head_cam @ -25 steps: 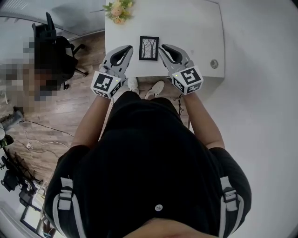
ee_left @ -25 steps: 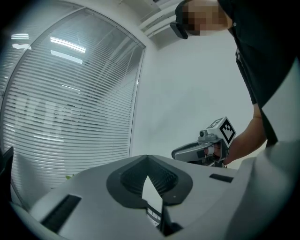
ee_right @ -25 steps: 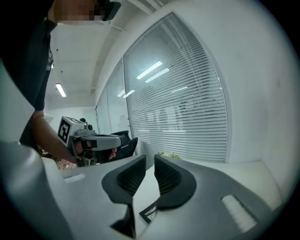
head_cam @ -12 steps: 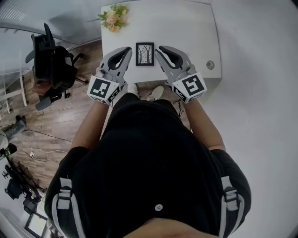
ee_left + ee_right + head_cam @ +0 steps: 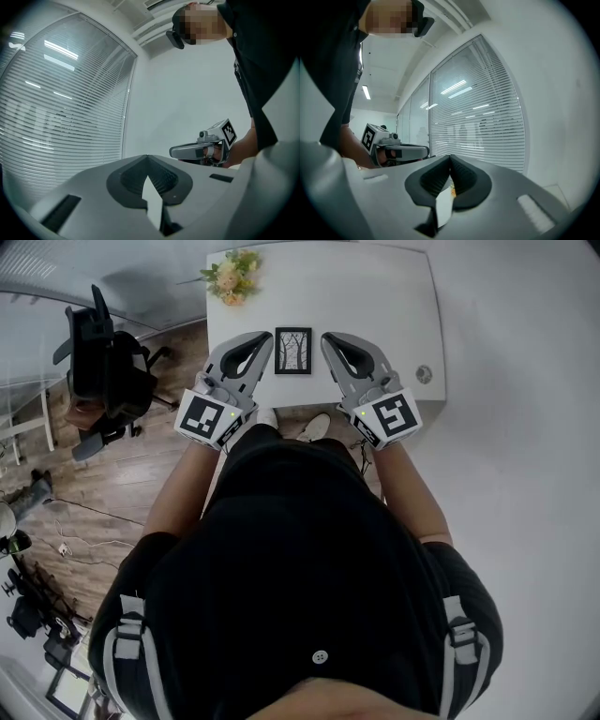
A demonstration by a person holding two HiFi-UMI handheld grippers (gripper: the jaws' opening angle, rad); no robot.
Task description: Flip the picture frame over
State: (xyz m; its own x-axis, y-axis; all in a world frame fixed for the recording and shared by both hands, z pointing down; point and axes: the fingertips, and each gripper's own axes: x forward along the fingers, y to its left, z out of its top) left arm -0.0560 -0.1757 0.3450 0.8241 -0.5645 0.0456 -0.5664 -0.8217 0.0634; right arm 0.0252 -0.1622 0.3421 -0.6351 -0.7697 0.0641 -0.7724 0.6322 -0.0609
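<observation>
- Left gripper: jaws are together and meet at the tips, as the left gripper view shows. Nothing is held and nothing stands between them.
- Right gripper: jaws have just been closing and now meet at the tips in the right gripper view. Nothing is between them and nothing is gripped.
- Picture frame: black, with a tree drawing facing up. It lies flat on the white table, directly between the two grippers. In the head view each gripper's tip sits just beside a long edge of the frame. Whether either tip touches it cannot be told.
- Alignment: both grippers point the same way, side by side, and each shows in the other's view.
- Flowers: on the table beyond the left gripper's tip, slightly to its outer side.
- Office chair: on the floor, well out to the left of the left gripper.
</observation>
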